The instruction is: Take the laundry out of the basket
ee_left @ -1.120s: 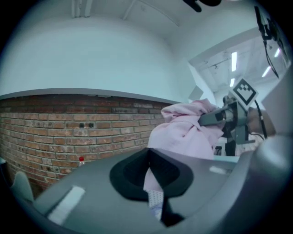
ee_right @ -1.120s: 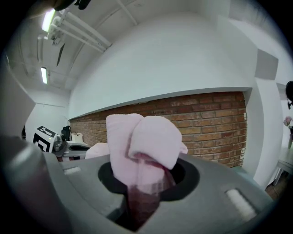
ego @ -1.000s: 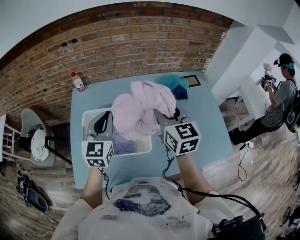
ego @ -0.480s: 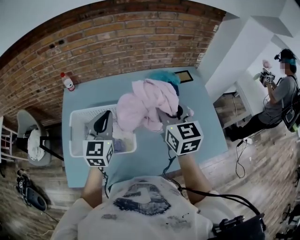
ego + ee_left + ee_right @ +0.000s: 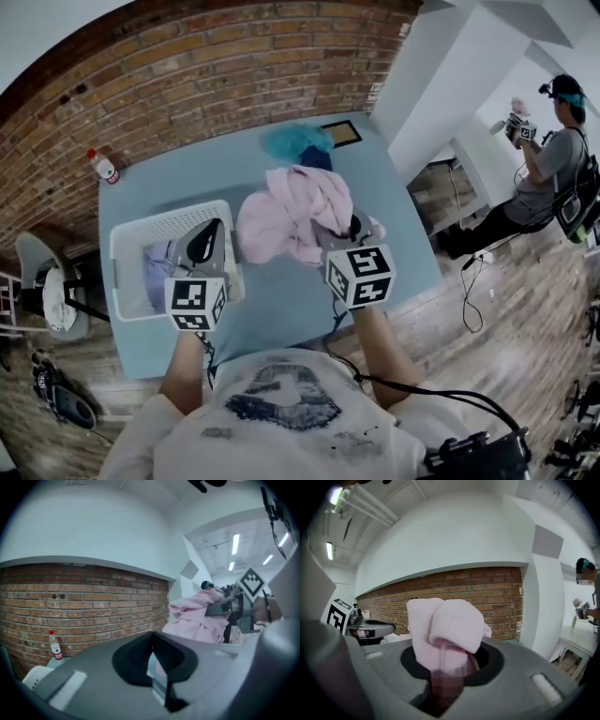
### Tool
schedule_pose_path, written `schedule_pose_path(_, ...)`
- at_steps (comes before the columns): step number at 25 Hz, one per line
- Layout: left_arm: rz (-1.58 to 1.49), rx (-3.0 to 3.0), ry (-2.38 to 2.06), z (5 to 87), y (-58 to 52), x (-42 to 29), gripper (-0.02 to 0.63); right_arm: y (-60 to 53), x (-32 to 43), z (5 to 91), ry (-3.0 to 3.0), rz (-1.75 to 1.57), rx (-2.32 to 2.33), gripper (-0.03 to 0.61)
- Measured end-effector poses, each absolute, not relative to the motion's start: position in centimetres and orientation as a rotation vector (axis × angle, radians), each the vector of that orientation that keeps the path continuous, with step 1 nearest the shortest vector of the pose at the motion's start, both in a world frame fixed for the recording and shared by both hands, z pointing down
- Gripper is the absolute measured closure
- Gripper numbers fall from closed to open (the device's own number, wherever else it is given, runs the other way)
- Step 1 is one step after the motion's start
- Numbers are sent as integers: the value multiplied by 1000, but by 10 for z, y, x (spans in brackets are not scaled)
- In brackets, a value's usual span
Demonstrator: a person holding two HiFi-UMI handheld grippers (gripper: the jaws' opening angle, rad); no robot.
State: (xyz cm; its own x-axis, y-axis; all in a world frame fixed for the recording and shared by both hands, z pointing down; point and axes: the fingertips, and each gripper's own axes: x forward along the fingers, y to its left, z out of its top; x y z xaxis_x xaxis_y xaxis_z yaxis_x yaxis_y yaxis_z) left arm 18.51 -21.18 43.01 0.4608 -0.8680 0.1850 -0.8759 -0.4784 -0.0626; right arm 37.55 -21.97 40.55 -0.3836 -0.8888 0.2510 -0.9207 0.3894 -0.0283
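Hovering over the blue table [image 5: 281,305] by a brick wall [image 5: 187,84], right gripper [image 5: 440,684] pinches pink garment [image 5: 286,211], left gripper [image 5: 153,665] pressed together.

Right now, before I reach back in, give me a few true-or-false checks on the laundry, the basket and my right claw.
1. The right claw is shut on the pink garment. True.
2. The pink garment lies inside the basket. False: it is outside the basket, to its right, over the table.
3. The basket holds nothing. False: lavender cloth shows inside it.
4. A teal garment lies at the table's far edge. True.
5. The bottle stands in the basket. False: it stands on the table's far left corner, apart from the basket.
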Motion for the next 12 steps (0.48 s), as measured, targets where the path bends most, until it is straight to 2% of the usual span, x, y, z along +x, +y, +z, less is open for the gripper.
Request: schedule_pose_path(12, 348, 2647, -1524, 459, -220, 215, 621, -231, 416, 486, -2321, 341, 1637, 457)
